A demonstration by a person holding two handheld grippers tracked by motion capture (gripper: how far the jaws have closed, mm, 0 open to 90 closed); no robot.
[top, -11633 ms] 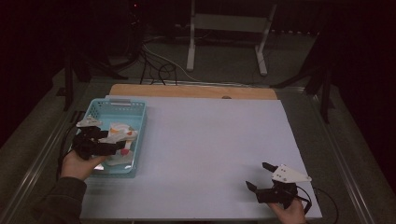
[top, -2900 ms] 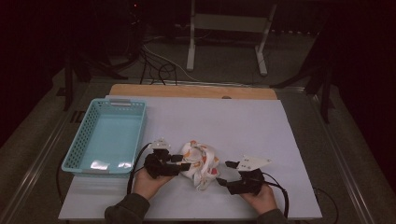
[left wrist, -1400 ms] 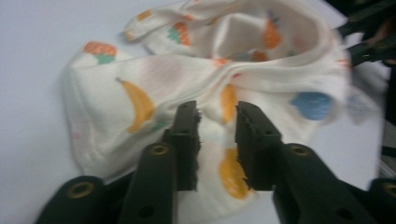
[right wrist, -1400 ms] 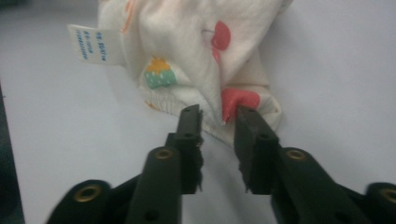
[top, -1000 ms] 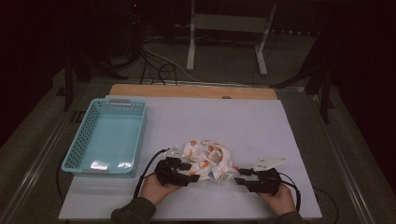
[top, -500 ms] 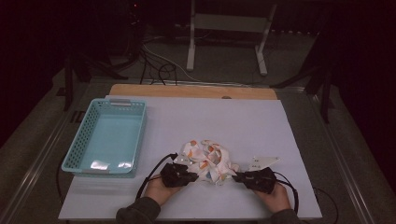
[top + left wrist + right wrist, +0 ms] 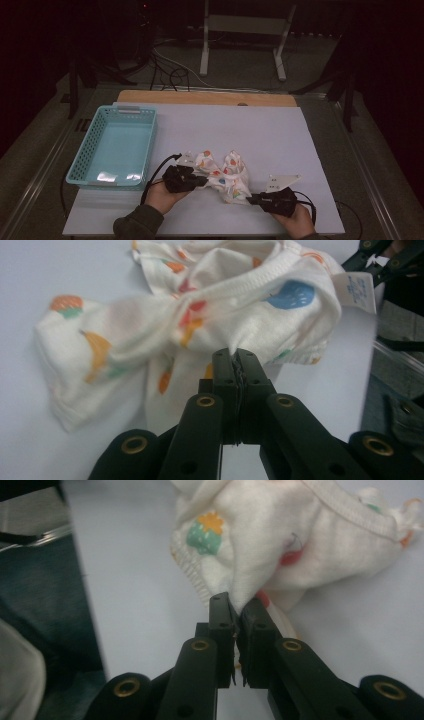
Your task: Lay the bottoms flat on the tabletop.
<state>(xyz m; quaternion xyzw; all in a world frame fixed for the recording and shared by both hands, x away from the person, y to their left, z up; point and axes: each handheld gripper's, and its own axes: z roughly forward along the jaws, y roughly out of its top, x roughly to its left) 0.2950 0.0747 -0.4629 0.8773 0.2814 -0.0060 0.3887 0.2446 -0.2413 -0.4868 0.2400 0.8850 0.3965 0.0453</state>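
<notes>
A small white garment [image 7: 227, 175] printed with coloured fruit lies bunched near the front of the white table sheet [image 7: 240, 130]. My left gripper [image 7: 201, 181] is at its left side, and in the left gripper view the jaws are shut on a fold of the cloth [image 7: 240, 305]. At its right lower corner is my right gripper [image 7: 251, 200]. Those jaws have just been closing and now pinch the hem of the garment [image 7: 310, 545] between the pads. A white label [image 7: 360, 290] hangs from the garment's far edge.
An empty teal basket [image 7: 114, 147] stands on the table's left side. A wooden board edge [image 7: 205, 97] runs along the far side, with a metal stand [image 7: 240, 30] and cables on the floor beyond. The sheet's front edge lies just under both hands.
Both grippers have shut on the garment, one at each side. The cloth is now drawn up and bunched between them, and both hands have risen slightly.
</notes>
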